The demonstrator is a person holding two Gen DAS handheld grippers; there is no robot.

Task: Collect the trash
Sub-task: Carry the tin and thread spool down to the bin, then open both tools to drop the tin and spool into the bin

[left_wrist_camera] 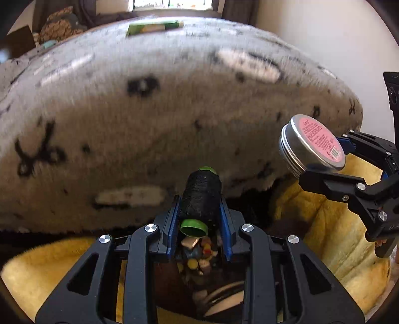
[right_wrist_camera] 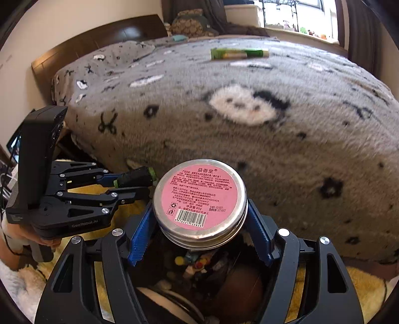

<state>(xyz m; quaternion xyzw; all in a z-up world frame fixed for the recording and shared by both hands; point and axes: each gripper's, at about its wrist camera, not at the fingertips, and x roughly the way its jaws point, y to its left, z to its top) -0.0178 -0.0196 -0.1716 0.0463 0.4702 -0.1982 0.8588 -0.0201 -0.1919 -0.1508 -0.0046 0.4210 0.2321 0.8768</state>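
Observation:
My left gripper (left_wrist_camera: 200,199) is shut on a black thread spool (left_wrist_camera: 200,197) with green ends, held above a bin of mixed trash (left_wrist_camera: 197,251). My right gripper (right_wrist_camera: 199,214) is shut on a round silver tin (right_wrist_camera: 199,199) with a pink label, held over the same bin (right_wrist_camera: 199,269). The tin also shows in the left wrist view (left_wrist_camera: 311,144), at the right. The left gripper and spool (right_wrist_camera: 132,178) show in the right wrist view, at the left. A green box (right_wrist_camera: 238,53) lies far back on the bed; it also shows in the left wrist view (left_wrist_camera: 153,27).
A bed with a grey fleece blanket (right_wrist_camera: 249,124) with black and white patterns fills the view ahead. Yellow fluffy fabric (left_wrist_camera: 336,224) lies around the bin below. A dark wooden headboard (right_wrist_camera: 99,42) and pillows stand at the back left, a window (right_wrist_camera: 294,12) at the back.

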